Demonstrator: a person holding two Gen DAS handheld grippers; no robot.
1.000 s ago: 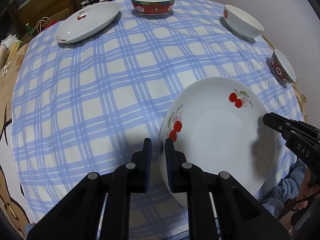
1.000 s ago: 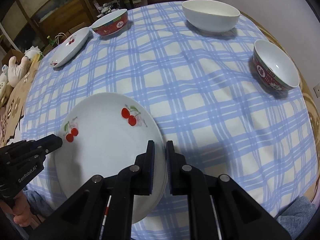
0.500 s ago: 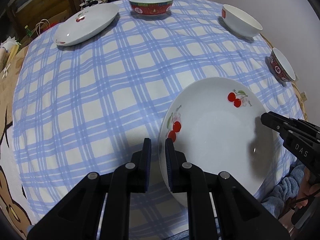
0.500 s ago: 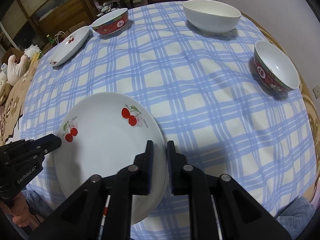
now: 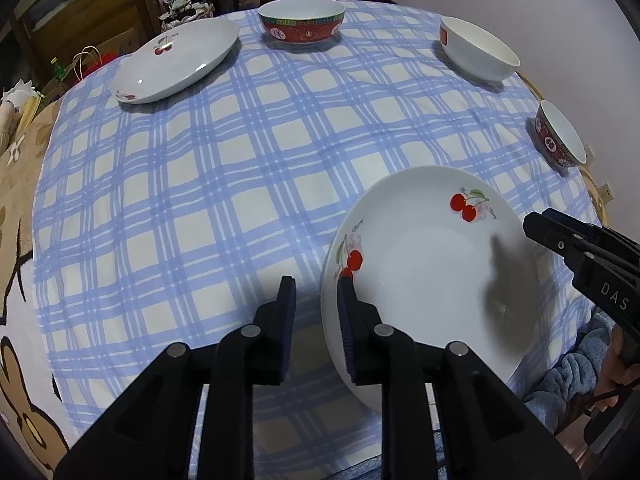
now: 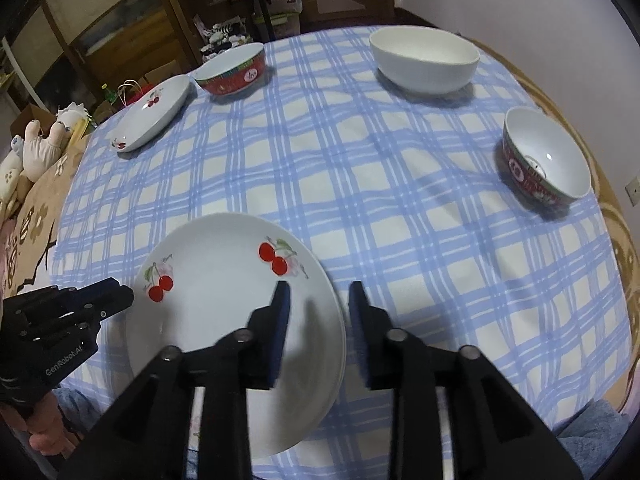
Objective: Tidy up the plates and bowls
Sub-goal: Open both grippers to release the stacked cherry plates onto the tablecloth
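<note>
A white plate with cherry prints [image 5: 424, 272] [image 6: 224, 312] lies at the near edge of the blue checked tablecloth [image 5: 224, 184]. A second rim shows just under its right edge. My left gripper [image 5: 316, 300] straddles its left rim with the jaws opening, pads clear of the rim. My right gripper [image 6: 319, 292] straddles the right rim, its jaws opening wider and not pressing on it. Another cherry plate [image 5: 180, 60] [image 6: 152, 116] lies at the far left.
A red patterned bowl [image 5: 302, 20] [image 6: 232, 70] stands at the far edge and a plain white bowl [image 5: 478, 48] [image 6: 424, 60] at the far right. A small red bowl [image 5: 558, 140] [image 6: 546, 156] sits near the right edge. Plush toys [image 6: 36, 144] and shelves lie beyond the table.
Both grippers' jaws have spread apart from their narrow grip on the near plate's rims, the right more than the left. The plate and both hands have stayed put.
</note>
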